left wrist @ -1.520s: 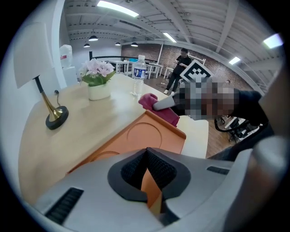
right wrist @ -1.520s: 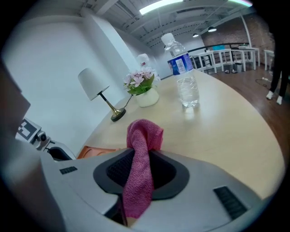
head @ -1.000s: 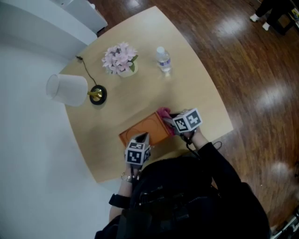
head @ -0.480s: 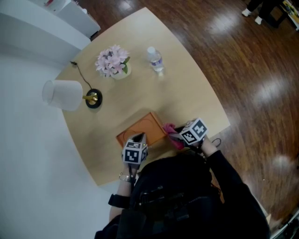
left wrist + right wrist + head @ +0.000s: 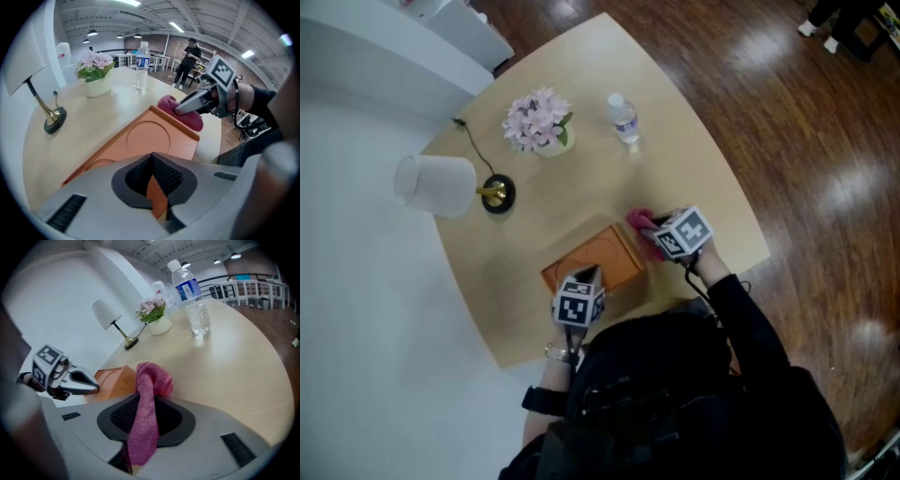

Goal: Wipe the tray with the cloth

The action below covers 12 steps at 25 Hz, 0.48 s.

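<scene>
Cloth (image 5: 147, 394) pinched in R gripper (image 5: 649, 228) jaws, on table (image 5: 694, 159) just off tray (image 5: 591, 265) far-R corner, tray's long axis running left from there; L gripper (image 5: 588, 275) jaws clamped on tray's near edge

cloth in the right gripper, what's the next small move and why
Probably carry the cloth, pinched in the right gripper, over the rim onto the tray floor: it now sits just beyond the tray's far corner, and the left gripper clamps the near edge, steadying it for a wipe.
</scene>
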Tool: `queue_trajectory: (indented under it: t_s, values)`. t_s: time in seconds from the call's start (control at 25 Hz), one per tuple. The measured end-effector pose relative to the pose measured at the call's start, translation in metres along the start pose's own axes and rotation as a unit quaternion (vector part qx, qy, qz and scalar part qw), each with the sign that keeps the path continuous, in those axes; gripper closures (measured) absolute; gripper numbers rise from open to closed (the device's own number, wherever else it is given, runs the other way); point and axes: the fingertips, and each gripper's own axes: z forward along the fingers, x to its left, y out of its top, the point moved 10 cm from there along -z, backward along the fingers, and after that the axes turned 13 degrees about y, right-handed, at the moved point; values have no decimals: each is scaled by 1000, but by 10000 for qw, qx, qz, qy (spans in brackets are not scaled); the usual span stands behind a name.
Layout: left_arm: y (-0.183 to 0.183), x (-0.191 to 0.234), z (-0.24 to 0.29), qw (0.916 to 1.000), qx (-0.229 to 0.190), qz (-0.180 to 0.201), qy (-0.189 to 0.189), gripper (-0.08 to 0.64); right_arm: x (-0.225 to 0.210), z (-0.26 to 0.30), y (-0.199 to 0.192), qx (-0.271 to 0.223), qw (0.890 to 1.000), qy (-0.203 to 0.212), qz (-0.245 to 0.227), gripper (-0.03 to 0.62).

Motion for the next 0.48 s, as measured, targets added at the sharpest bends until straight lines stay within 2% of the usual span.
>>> queue_trajectory:
  t_s: [0.12,0.32,0.48]
  values:
    - [0,-1,0,10000,37,-29,34,557,-19,26,24,-115,9998,-153,97,492]
    - [4,-2,-2,10000,80,-38,-31,557,-26,63,38,-335,9979,182,520,492]
    - [4,-3,-2,9999,97,59,54,557,-26,63,33,-396,9956,398,753,494]
